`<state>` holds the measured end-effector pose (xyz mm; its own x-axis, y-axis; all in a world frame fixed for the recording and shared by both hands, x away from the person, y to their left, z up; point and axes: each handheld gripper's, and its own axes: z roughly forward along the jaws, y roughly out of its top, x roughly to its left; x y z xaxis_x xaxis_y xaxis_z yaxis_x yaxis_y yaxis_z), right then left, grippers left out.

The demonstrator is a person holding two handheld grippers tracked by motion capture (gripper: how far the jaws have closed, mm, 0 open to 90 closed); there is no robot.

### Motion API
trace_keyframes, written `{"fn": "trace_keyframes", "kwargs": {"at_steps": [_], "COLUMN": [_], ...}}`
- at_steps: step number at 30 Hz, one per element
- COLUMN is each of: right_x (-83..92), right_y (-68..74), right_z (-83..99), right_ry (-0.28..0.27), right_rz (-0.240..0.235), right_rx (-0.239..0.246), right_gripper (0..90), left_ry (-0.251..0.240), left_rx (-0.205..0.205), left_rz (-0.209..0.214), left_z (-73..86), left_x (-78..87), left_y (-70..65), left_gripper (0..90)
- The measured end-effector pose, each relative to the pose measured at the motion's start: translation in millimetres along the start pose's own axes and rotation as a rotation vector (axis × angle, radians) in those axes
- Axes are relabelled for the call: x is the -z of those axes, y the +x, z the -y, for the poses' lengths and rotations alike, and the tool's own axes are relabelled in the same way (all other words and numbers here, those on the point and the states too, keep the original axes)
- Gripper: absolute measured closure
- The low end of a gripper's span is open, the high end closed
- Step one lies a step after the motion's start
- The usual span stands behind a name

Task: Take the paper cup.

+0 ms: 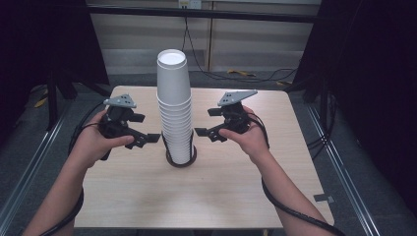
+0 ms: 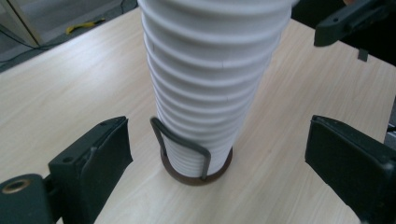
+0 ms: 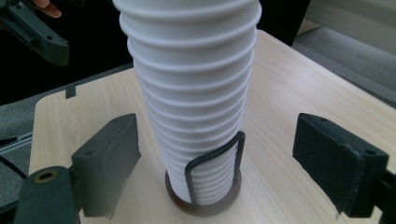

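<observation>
A tall stack of white paper cups [image 1: 174,113] stands upright in a dark ring holder with wire loops [image 1: 181,161] at the middle of the light wooden table [image 1: 246,191]. My left gripper [image 1: 146,129] hovers just left of the stack and is open. Its jaws straddle the lower cups [image 2: 205,84] and the holder [image 2: 196,175] without touching them. My right gripper [image 1: 205,122] hangs just right of the stack, also open. Its jaws stand wide on either side of the cups [image 3: 196,93] and the holder [image 3: 205,200].
Both grippers trail black cables back along the forearms. Behind the table's far edge lie floor cables and a yellow object [image 1: 241,73]. Dark stands and metal rails flank the table on both sides.
</observation>
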<state>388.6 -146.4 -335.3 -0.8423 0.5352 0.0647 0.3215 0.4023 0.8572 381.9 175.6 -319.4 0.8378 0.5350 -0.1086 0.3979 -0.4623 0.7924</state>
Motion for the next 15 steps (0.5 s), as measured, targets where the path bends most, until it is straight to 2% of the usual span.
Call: {"fn": "trace_keyframes", "kwargs": {"at_steps": [2, 5, 12, 14, 15], "right_x": [0.5, -0.1, -2.7, -2.9, -3.0], "right_y": [0.0, 1.3, 4.3, 4.5, 4.5], "right_z": [-5.6, -12.5, -23.7, -27.0, -28.1], "right_ry": [-0.014, -0.024, -0.038, -0.039, -0.039], "right_rz": [-0.002, -0.002, -0.011, -0.013, -0.011], "right_rx": [-0.002, 0.003, 0.006, 0.007, 0.010], "right_gripper": [14.1, 14.0, 13.9, 13.9, 13.9], "left_ry": [-0.003, -0.020, -0.026, -0.038, -0.030], "left_rx": [-0.009, -0.007, -0.012, -0.001, -0.011], "left_rz": [-0.011, -0.001, 0.008, 0.017, 0.010], "left_z": [-8.1, -18.0, -32.4, -35.8, -37.8], "left_x": [2.9, 6.5, 11.3, 13.6, 15.1], "left_y": [-0.3, 0.6, 1.6, 2.4, 2.7], "left_gripper": [6.6, 6.6, 6.7, 6.7, 6.7]}}
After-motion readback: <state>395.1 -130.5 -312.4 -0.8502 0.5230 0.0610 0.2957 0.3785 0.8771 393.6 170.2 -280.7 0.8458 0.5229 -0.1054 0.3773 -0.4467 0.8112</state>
